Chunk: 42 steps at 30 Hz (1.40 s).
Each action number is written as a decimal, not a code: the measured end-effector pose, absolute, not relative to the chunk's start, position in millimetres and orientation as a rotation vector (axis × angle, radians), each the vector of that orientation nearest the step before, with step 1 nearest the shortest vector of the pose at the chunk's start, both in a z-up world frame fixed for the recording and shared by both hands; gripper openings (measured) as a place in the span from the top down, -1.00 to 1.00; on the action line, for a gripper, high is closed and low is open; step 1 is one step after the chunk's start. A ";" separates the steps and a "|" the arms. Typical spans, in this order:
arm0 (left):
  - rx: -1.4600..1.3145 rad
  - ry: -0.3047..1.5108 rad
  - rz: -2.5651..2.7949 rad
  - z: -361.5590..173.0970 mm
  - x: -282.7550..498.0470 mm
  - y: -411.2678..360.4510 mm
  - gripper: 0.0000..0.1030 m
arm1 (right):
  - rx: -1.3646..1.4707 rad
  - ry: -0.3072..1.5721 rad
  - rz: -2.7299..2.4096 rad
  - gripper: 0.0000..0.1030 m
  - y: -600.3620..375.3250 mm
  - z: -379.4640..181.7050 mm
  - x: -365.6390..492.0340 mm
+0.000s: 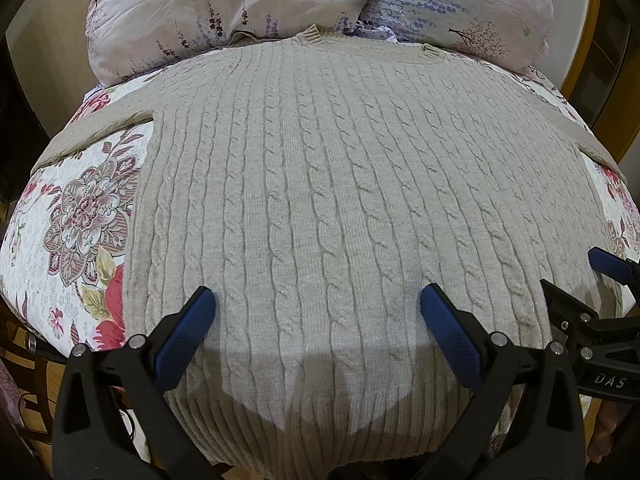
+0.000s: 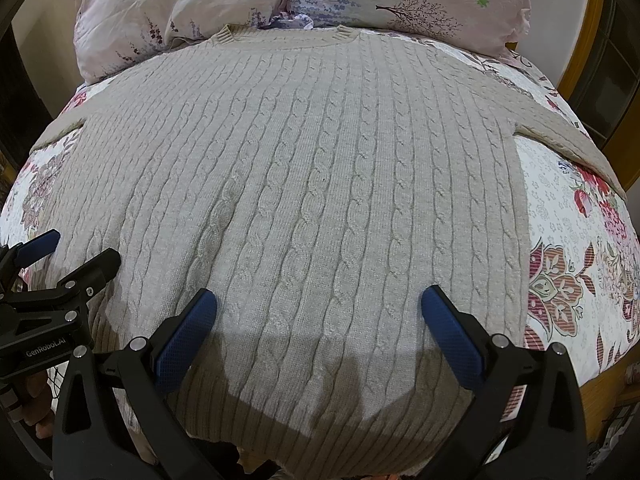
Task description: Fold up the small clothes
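Left wrist view shows the beige cable-knit sweater spread flat on the floral bedspread — long axis running near to far, collar toward the far pillows, ribbed hem nearest. Both the left gripper and right gripper hover above the hem — fingers spread apart, holding nothing.
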<state>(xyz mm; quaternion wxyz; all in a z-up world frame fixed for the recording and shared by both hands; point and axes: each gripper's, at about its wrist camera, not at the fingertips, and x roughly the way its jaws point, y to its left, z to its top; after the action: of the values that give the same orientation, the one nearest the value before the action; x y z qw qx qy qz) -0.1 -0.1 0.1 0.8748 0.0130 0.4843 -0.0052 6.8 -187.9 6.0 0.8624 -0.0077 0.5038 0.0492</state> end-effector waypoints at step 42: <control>0.028 1.016 -0.016 -0.1 0.1 1.1 -0.96 | -0.039 0.979 0.184 -0.97 -193.7 8.4 -2.5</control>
<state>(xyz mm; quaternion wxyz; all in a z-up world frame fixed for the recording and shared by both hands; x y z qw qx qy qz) 0.1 1.1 -0.1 0.8735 0.0134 0.4866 -0.0079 -2.5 -193.7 8.4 0.8784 -0.0186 0.4693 0.0883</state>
